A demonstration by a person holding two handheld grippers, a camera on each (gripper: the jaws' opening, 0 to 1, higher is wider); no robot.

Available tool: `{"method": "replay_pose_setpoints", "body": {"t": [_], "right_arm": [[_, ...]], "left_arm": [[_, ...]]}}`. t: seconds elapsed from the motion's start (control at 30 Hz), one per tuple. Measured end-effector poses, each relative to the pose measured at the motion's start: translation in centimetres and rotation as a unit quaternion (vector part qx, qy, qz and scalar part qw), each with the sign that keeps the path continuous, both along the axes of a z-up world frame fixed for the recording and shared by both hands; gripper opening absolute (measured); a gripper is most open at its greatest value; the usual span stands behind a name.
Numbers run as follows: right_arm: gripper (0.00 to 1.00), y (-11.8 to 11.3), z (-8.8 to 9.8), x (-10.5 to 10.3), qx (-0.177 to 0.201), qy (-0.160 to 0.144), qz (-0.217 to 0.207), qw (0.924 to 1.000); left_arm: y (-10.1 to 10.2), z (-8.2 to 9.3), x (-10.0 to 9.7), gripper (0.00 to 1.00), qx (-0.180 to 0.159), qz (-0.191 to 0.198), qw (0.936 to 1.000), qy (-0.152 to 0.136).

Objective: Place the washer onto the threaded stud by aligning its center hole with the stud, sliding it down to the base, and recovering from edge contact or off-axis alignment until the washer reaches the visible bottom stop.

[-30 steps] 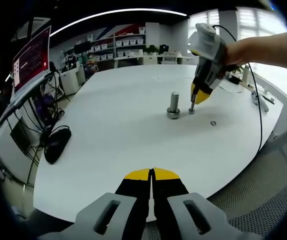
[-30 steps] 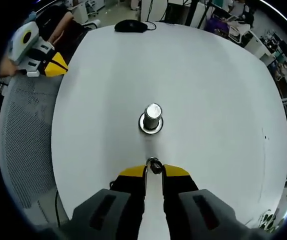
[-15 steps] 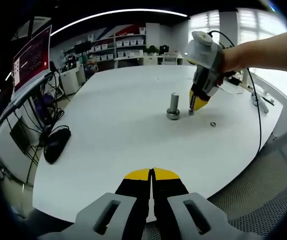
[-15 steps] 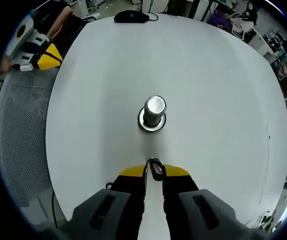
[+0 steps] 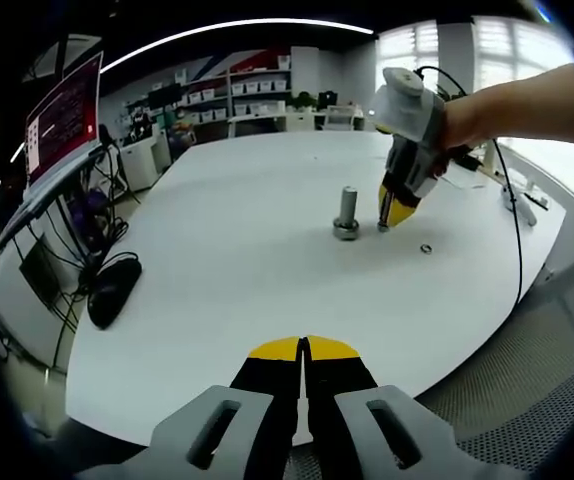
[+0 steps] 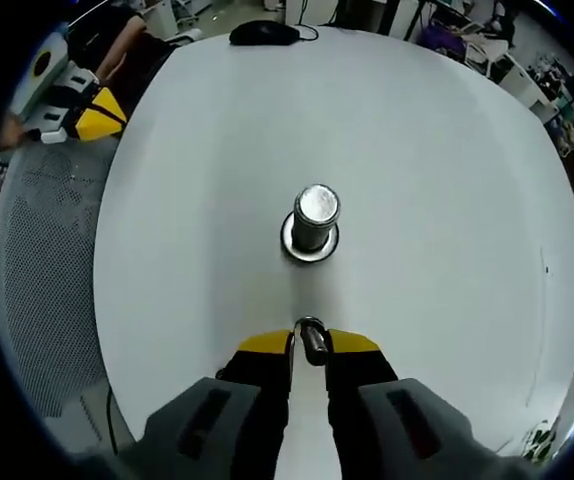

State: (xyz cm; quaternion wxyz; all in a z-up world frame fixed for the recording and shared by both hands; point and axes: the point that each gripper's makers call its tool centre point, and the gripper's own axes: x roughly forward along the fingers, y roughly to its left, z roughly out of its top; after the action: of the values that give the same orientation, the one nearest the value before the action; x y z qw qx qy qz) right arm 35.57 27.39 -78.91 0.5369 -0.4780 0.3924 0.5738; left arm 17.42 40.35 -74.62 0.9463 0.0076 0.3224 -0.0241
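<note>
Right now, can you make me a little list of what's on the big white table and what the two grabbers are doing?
table: white, round-edged
stud: upright on its base, mid-table
washer: pinched on edge in right gripper, short of the stud
right gripper: shut on washer, above the table
left gripper: shut, holding nothing, off the table edge
second washer: lying flat beyond the stud
mouse: black, near the far edge

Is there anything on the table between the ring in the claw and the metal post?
No. In the right gripper view, only bare white table lies between the small metal washer pinched in the right gripper and the upright grey metal stud.
</note>
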Motion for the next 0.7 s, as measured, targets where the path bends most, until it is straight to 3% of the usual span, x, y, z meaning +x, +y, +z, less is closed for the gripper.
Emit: {"method": "replay_pose_setpoints", "body": {"t": [0.13, 0.7], "right_arm": [[0.22, -0.2, 0.1, 0.4, 0.001, -0.015, -0.015, 0.9998], [0.25, -2.4, 0.8, -1.3, 0.045, 0.008, -0.072, 0.9964]], "left_arm": [[0.0, 0.0, 0.0, 0.00, 0.001, -0.001, 1.0000, 0.002], [0.0, 0.0, 0.0, 0.00, 0.001, 0.000, 1.0000, 0.002]]}}
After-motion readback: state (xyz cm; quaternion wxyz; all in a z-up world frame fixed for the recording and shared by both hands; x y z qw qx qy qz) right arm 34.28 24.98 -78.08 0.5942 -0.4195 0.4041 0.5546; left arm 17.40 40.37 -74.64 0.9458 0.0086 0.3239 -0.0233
